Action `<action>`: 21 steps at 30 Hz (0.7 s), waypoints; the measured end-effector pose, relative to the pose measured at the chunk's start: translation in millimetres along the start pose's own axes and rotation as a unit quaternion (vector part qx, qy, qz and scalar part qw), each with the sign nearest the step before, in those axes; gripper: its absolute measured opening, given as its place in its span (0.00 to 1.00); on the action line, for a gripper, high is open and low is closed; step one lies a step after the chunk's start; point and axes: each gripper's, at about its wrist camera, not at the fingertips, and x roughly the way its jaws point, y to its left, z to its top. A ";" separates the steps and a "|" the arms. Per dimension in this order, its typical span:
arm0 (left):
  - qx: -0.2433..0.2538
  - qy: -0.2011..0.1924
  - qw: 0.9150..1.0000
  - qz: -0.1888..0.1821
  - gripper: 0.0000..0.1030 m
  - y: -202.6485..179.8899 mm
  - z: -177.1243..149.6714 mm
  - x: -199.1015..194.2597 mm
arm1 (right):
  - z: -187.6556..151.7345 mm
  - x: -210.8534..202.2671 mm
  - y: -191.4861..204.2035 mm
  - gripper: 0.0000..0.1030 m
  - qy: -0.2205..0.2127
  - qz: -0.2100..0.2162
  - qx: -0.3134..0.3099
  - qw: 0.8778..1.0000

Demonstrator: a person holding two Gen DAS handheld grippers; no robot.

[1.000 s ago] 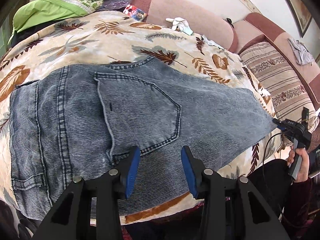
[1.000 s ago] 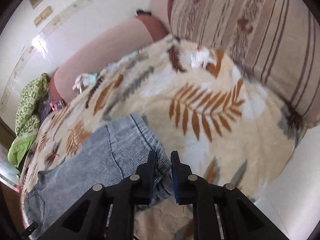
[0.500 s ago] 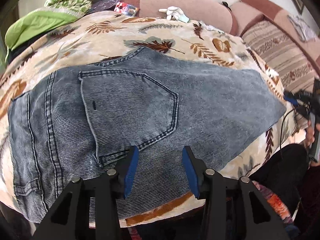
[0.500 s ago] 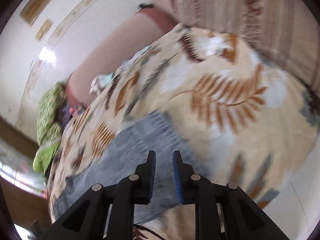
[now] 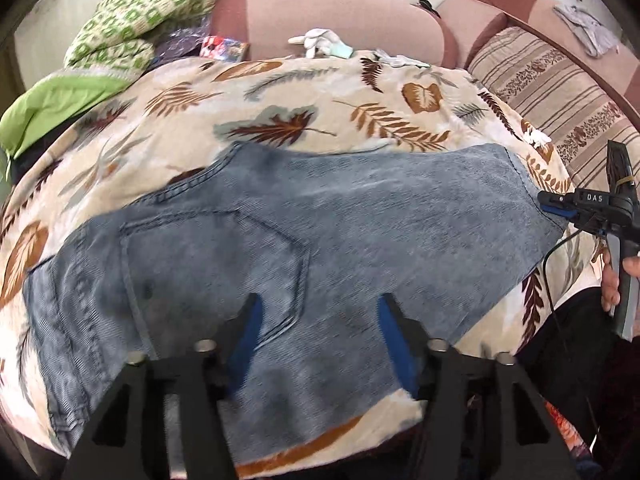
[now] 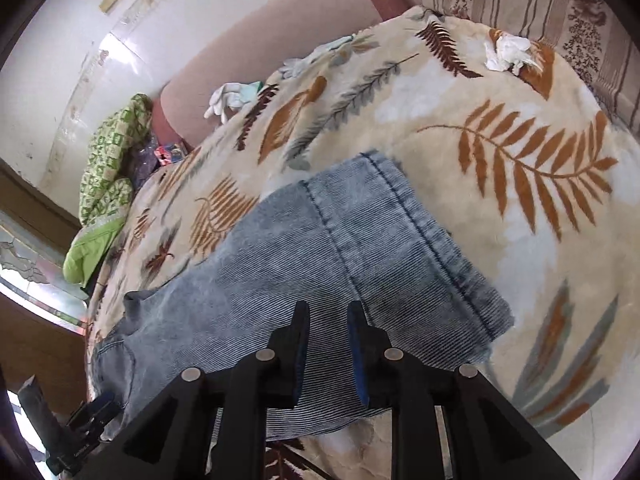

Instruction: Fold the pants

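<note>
Pants (image 5: 360,240) are lying flat on the leaf-print blanket (image 5: 320,92), apparently folded lengthwise already, crosswise folds remaining; left gripper (image 5: 318,328) is spreading its jaws above the pocket, empty, while right gripper (image 6: 328,344) is hovering nearly pressed together, pinching nothing

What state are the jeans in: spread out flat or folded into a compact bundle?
Lying flat, folded lengthwise at most: the jeans stretch across the leaf-print blanket, back pocket up, no crosswise fold.
</note>
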 end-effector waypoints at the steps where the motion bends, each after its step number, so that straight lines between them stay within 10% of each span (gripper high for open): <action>1: 0.005 0.008 1.000 0.000 0.63 -5.9 0.8 7.6 | -1.3 2.8 3.9 0.21 0.004 -0.002 -0.010 1.000; 10: 0.050 0.055 0.995 0.072 0.86 -37.6 -6.2 48.5 | -5.6 18.9 19.8 0.31 0.037 -0.025 -0.055 0.997; 21: 0.030 -0.044 0.998 0.036 0.86 -59.5 19.2 2.7 | -0.6 -33.8 30.6 0.31 -0.110 0.013 -0.054 0.992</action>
